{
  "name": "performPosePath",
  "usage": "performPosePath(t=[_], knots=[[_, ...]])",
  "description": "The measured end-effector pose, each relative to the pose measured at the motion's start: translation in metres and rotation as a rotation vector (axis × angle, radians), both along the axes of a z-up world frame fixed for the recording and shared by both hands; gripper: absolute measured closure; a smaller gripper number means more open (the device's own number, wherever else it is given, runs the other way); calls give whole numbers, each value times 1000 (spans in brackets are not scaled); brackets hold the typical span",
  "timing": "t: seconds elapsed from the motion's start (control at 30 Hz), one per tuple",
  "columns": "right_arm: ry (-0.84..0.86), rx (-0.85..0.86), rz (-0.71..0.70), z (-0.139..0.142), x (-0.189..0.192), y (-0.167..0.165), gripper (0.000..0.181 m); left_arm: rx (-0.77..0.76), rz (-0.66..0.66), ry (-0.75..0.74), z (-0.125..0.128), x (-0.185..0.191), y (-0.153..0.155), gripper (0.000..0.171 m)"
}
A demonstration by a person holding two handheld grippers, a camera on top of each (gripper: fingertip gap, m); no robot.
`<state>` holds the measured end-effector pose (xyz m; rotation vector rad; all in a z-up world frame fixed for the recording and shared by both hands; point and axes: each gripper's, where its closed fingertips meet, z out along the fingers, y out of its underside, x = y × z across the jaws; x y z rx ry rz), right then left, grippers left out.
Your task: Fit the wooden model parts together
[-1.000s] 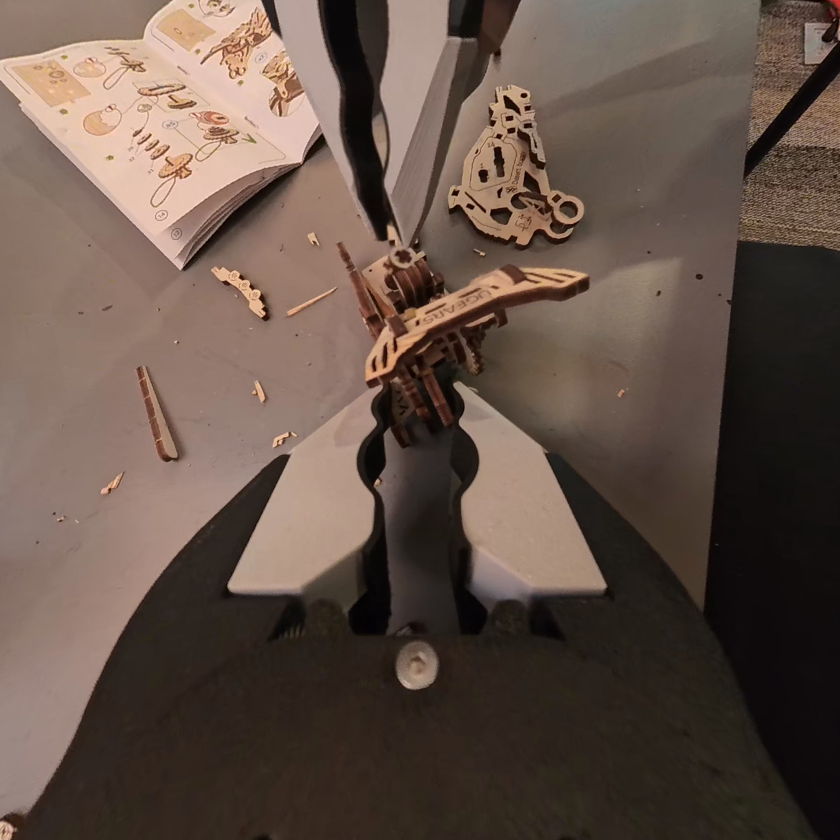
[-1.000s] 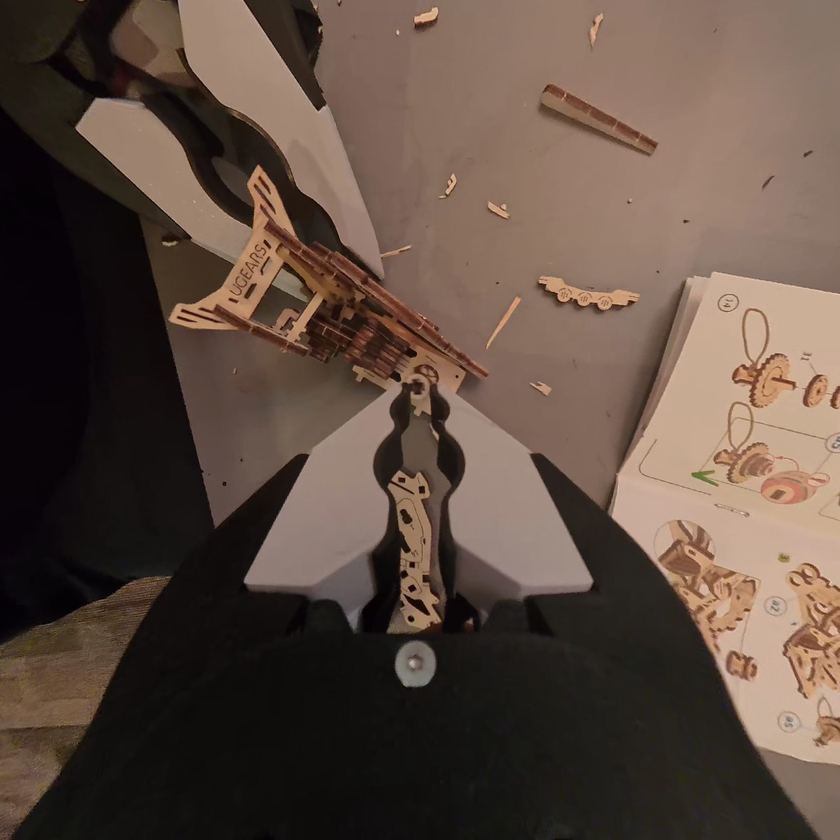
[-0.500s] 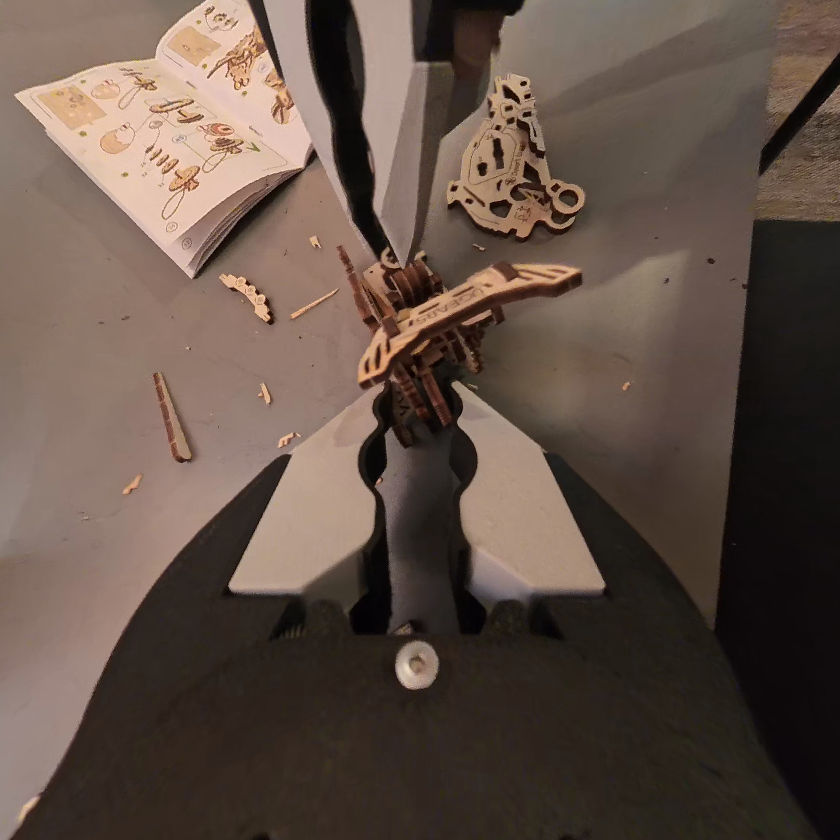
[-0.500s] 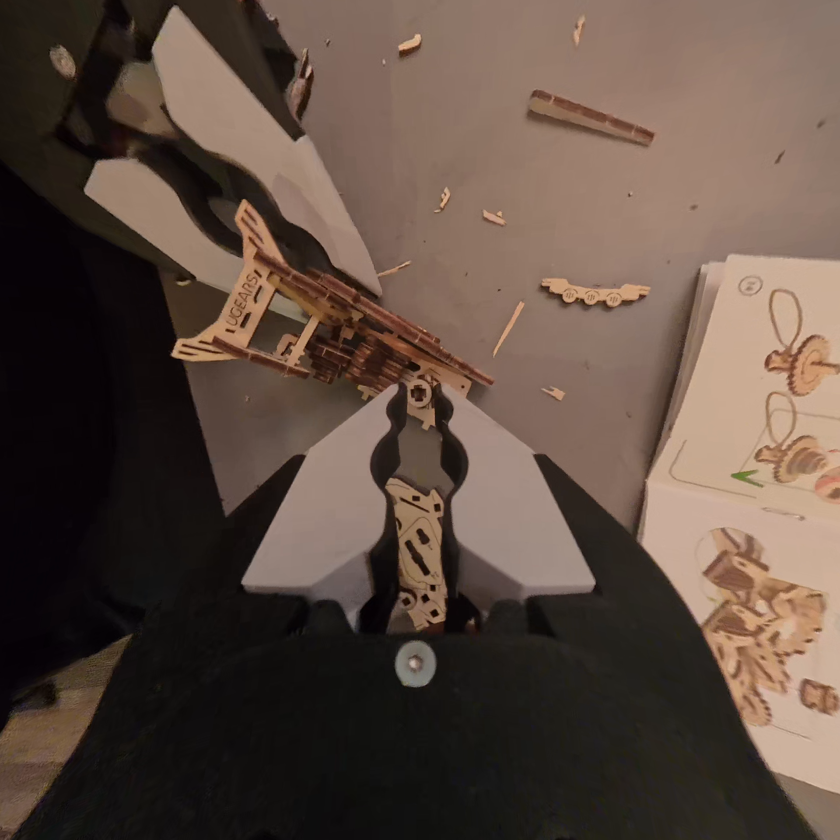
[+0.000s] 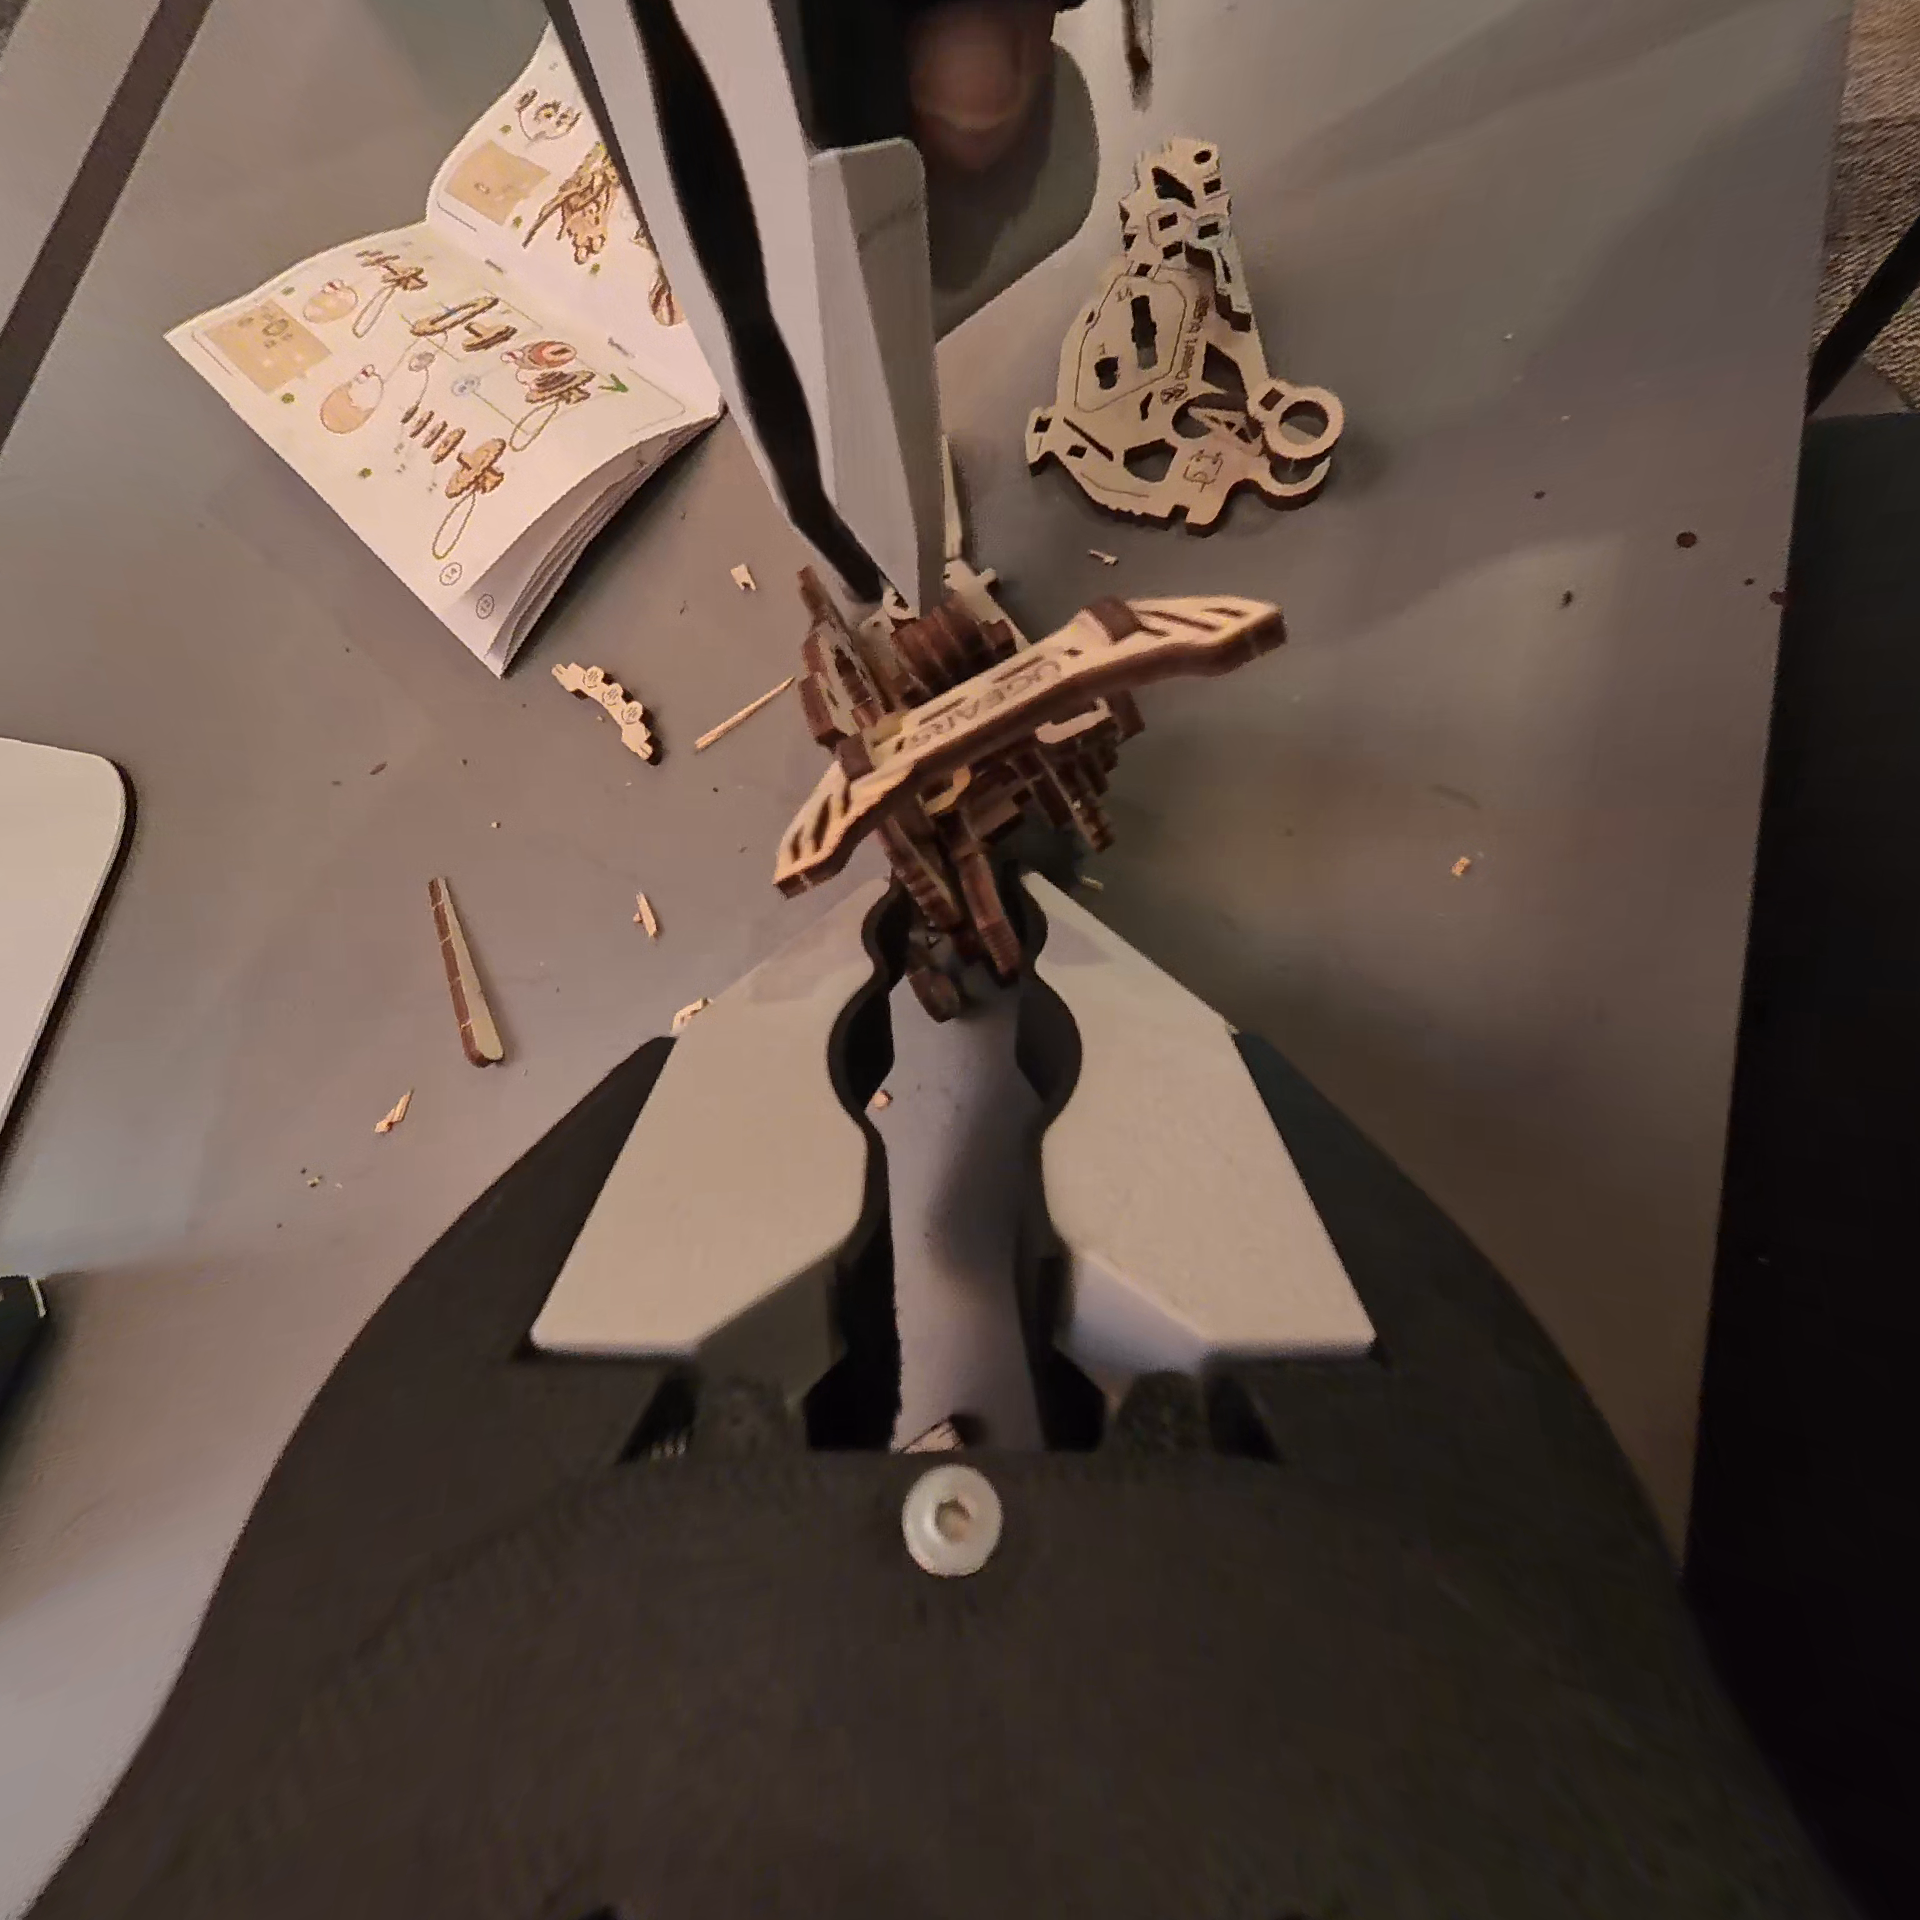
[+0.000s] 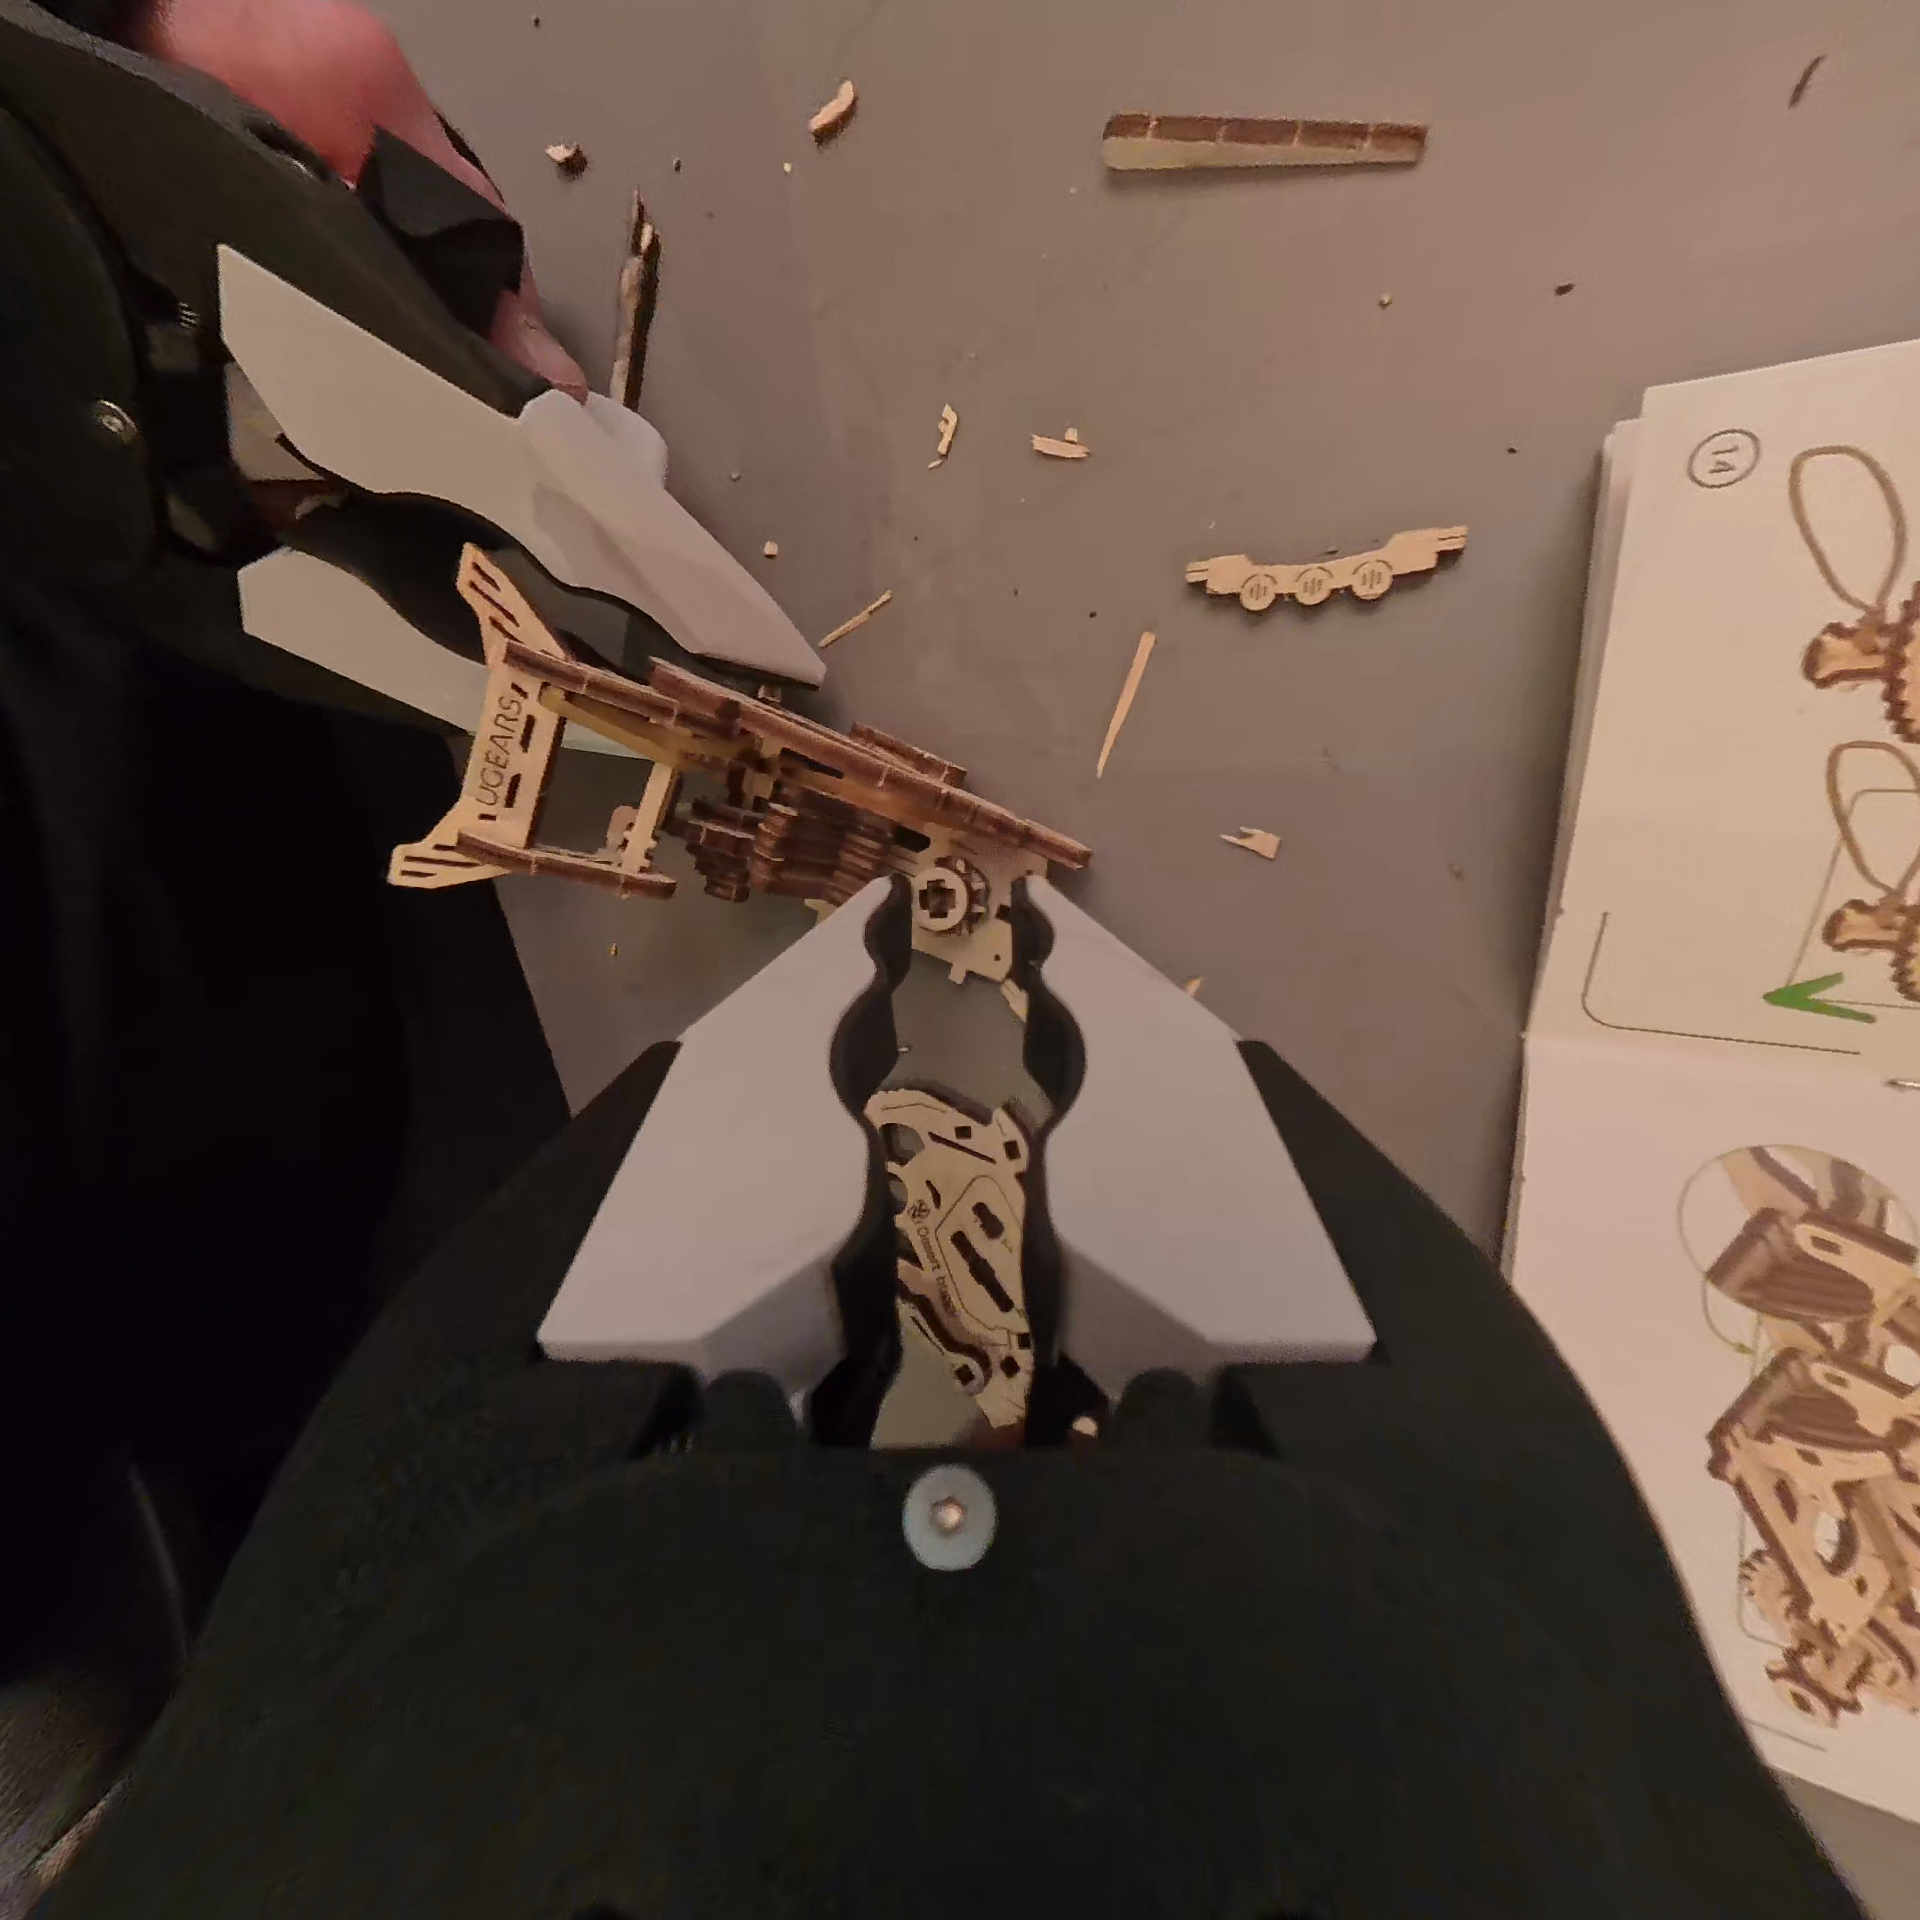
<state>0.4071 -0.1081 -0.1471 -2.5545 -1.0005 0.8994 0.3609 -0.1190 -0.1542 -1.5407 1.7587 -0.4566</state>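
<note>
between both tongs, wooden model (image 5: 966, 769)

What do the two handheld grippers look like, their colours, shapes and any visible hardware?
Both match. The left gripper and right gripper each have a broad matte black body that curves like a dome, with one silver hex screw at its centre. Two pale grey angular fingers taper to a point, lined inside with wavy black pads. No cables or sleeves show.

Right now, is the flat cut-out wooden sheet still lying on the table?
Yes, the cut-out wooden sheet lies flat on the grey table, beyond the held model.
</note>
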Motion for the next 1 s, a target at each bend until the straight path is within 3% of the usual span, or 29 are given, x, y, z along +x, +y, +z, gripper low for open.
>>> performPosePath(t=[0.17, 0.3, 0.37, 0.6, 0.83, 1.0], knots=[[6, 36, 10, 7, 1, -1, 153, -21, 6, -12, 0, 0, 0, 157], [-28, 162, 76, 13, 8, 3, 146, -45, 11, -27, 2, -1, 2, 159], [-55, 250, 110, 14, 10, 8, 146, -51, 14, -34, 2, -1, 4, 160], [-21, 313, 117, 22, 10, 6, 149, -47, 34, -88, 10, -3, 10, 160], [73, 422, 125, 42, 11, 0, 137, -135, 4, -228, 35, -4, 12, 161], [291, 448, 97, 67, -1, -1, 120, -267, -58, -350, 67, -9, 12, 161]])
